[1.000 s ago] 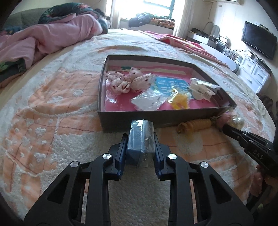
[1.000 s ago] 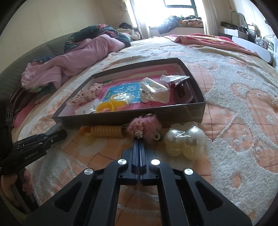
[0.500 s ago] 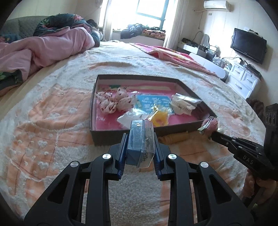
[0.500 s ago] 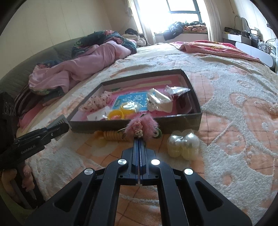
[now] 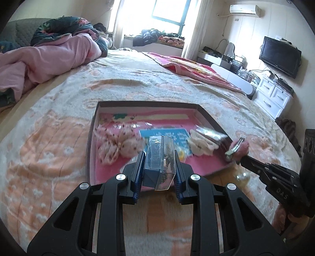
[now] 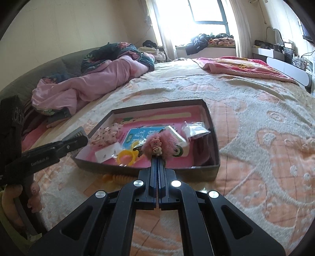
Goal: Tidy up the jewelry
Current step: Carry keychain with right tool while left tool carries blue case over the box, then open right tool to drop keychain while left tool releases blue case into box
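1. Compared with a second ago, the left tool (image 5: 159, 167), pinching a clear plastic jewelry case (image 5: 159, 157), has risen from the bed (image 5: 49, 137) and now hangs over the near edge of the dark box (image 5: 89, 149); it points forward, level.
2. The right tool (image 6: 158, 167), pressed together on a pink fluffy charm (image 6: 157, 145), has lifted likewise; it holds the charm over the box's right side.

Both cameras ride their grippers, low over the bed (image 6: 256, 110), facing the window (image 5: 169, 17). The left view looks steeply down, close over the tray's (image 5: 91, 141) near edge; the right view sits slightly farther back. Both share the tray (image 6: 214, 137).
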